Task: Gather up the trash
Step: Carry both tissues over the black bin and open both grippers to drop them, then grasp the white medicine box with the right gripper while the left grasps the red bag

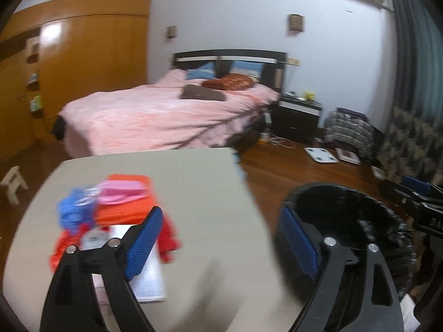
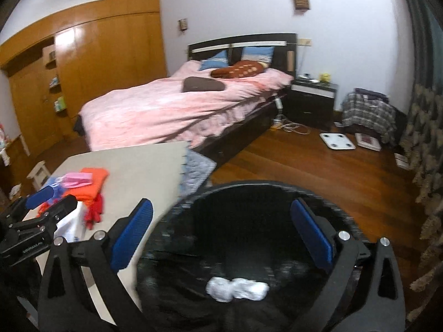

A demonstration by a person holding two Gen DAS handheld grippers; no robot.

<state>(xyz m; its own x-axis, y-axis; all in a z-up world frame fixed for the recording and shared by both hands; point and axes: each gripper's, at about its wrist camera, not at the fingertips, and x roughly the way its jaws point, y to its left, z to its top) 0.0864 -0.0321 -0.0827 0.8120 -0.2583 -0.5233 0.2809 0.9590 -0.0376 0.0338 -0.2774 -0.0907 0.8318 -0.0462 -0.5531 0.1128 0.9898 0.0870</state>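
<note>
- Trash: two crumpled white paper wads (image 2: 237,289), lying side by side and touching, at the bottom of the round black bag-lined bin (image 2: 277,191).
- Handling, my read: light, soft, crushable, not slippery or fragile. Pinch across the middle of a wad; a light squeeze should hold it. They look loosely balled, so one could shed or unfold if caught by an edge.
- Look: pale, wrinkled, slightly blurred; cannot tell tissue from paper.
- Bin stands on the wooden floor (image 2: 318,166), just beside the table's edge. The liner is glossy and thin-looking, likely to shift if snagged.
- Right gripper (image 2: 221,232): blue pads wide apart, nothing between them, poised above the bin mouth with the wads below.
- Left gripper (image 1: 221,246): also spread wide and empty, straddling the table edge, one finger over the table, the other over the bin rim.
- Grey-beige table (image 1: 193,193) carries a folded orange cloth (image 1: 127,207), a pink item on it, a blue plastic piece (image 1: 74,213), red fabric and a white printed sheet (image 1: 151,276); whether any of it is trash I cannot tell.
- Beyond: bed with pink cover (image 2: 171,110).
</note>
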